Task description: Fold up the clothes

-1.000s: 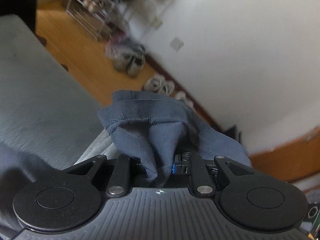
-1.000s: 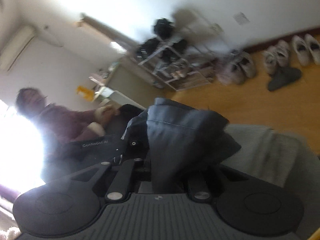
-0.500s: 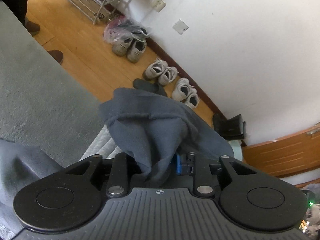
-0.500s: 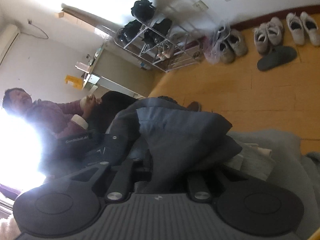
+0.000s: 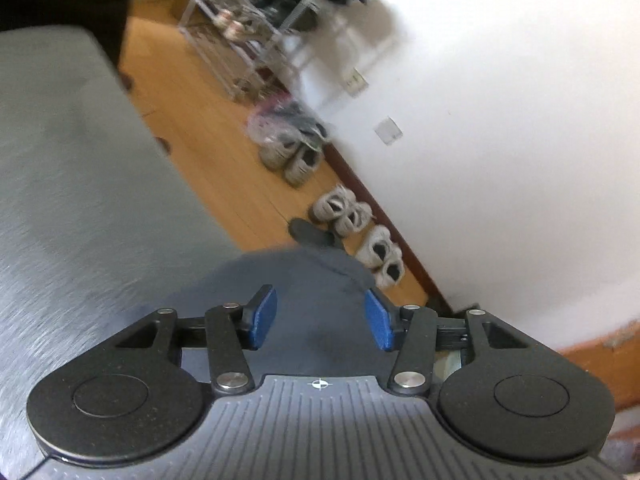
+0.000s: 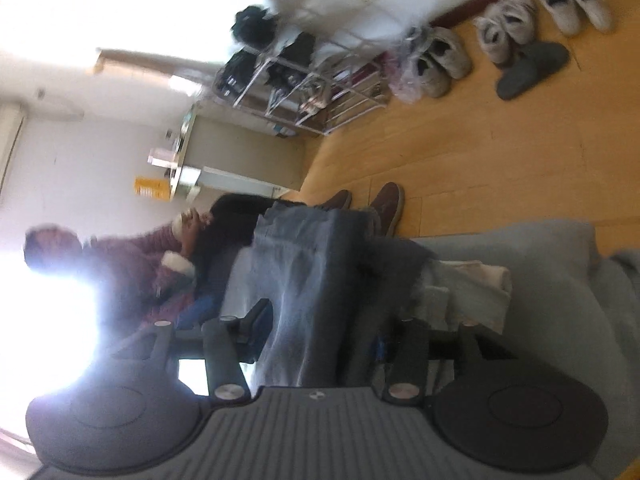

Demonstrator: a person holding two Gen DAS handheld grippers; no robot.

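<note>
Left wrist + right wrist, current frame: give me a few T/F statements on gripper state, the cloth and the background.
1. The left hand-held gripper is open with nothing between its blue pads. True.
2. The dark cloth lies below and beyond the left gripper. True.
3. The right hand-held gripper is shut. False: its fingers stand apart, with cloth draped between them.
4. The floor by the wall is bare. False: shoes line it, beside a slipper.
5. A metal rack stands against the wall. True.
</note>
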